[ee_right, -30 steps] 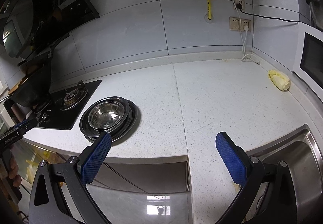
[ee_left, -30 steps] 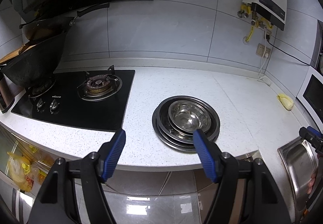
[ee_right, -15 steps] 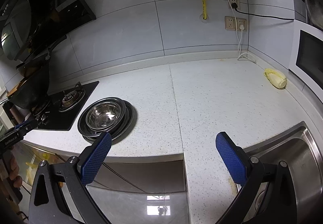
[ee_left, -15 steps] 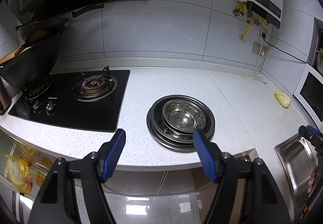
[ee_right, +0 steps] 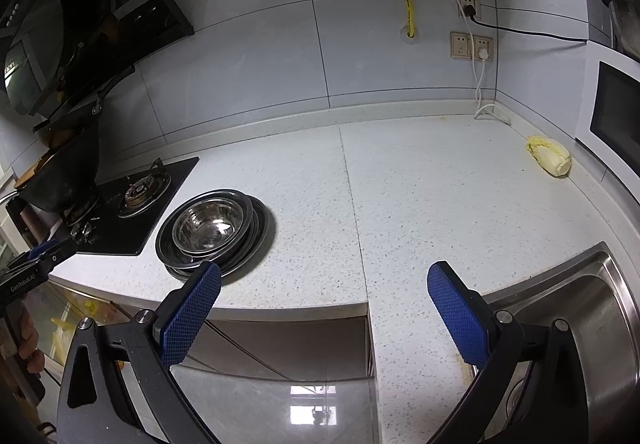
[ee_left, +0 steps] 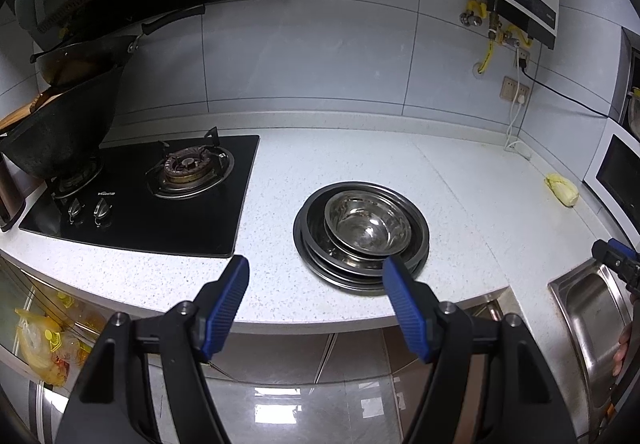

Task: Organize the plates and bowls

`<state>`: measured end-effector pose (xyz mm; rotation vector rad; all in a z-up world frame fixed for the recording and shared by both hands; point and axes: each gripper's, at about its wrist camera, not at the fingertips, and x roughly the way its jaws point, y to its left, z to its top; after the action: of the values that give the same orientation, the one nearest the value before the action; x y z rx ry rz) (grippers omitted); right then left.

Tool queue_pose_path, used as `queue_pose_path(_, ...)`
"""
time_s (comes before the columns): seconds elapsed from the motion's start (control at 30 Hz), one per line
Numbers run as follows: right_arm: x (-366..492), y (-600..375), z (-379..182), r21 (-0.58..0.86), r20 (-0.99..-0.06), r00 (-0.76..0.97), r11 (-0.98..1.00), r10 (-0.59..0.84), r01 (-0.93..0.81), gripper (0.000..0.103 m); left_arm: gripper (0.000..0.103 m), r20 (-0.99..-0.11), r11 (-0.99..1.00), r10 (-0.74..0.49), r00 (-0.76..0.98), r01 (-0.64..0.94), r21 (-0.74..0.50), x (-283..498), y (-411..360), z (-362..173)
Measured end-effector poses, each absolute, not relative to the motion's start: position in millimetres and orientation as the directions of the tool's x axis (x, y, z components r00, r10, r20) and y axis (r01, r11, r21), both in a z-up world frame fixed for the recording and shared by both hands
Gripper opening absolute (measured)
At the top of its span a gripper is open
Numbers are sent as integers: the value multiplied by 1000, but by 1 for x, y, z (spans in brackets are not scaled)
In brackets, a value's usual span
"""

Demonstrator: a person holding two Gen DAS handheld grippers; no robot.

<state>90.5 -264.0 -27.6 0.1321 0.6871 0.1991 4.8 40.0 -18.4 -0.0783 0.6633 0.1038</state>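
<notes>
Both tools hang off the front edge of the white speckled counter [ee_left: 460, 179], w/ nothing between the blue pads: left gripper [ee_left: 316, 300] has its jaws apart, right gripper [ee_right: 324, 308] spread wide too. Steel bowl [ee_left: 368, 224] sits nested on a stack of steel plates [ee_left: 360, 272] on the counter, just right of the black gas hob [ee_left: 160, 195] & near the front edge. Sink [ee_right: 600, 316] is at the right end, a yellowish cabbage [ee_right: 550, 159] lies near the back right corner, well apart from the stack.
</notes>
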Motion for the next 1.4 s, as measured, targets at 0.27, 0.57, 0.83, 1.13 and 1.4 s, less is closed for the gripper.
queue_pose_path(0.27, 88, -267, -28, 184, -615, 757, 974, 220, -133, 101, 68, -620, 996, 49, 783, -88, -33, 7, 29, -19)
queue_pose_path(0.57, 83, -278, -28, 186, -617, 763, 978, 195, -99, 101, 68, -626, 998, 18, 779, -51, -36, 12, 17, -22)
queue_pose_path(0.83, 82, -282, -28, 184, -617, 765, 979, 185, -88, 101, 68, -632, 998, 7, 775, -40, -38, 14, 13, -24)
queue_pose_path(1.13, 84, -281, -29, 180, -622, 760, 979, 187, -94, 101, 68, -635, 998, 7, 772, -42, -40, 14, 13, -26)
queue_pose_path(1.4, 85, -281, -29, 179, -624, 758, 979, 189, -96, 101, 68, -638, 998, 14, 770, -46, -34, 15, 11, -28)
